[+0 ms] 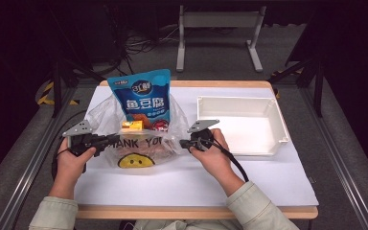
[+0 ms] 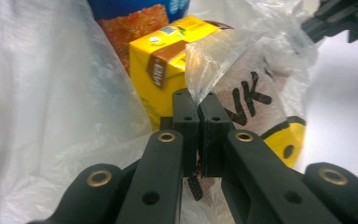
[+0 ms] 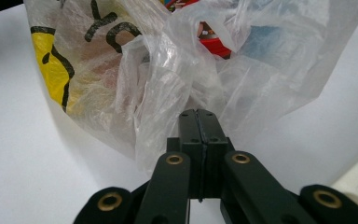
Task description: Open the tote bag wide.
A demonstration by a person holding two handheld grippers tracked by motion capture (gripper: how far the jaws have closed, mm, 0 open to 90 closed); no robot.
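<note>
Evidently both grippers are pinching the clear plastic bag [image 1: 139, 139], which is sitting on the table [image 1: 196, 177] toward its left edge, probably to spread the mouth. The left gripper [image 2: 198, 105] is clamping the film beside the yellow carton [image 2: 168, 65]; the right gripper [image 3: 197, 122] is clamping a gathered fold. A blue snack pouch [image 1: 143, 98] is standing inside, and the white tray [image 1: 239, 125] is waiting near the right edge.

left gripper [image 2: 198, 105] clamped on a fold of clear plastic bag [image 2: 242, 60], yellow carton [image 2: 163, 70] seen just behind, blue packet [image 2: 135, 14] beyond
</note>
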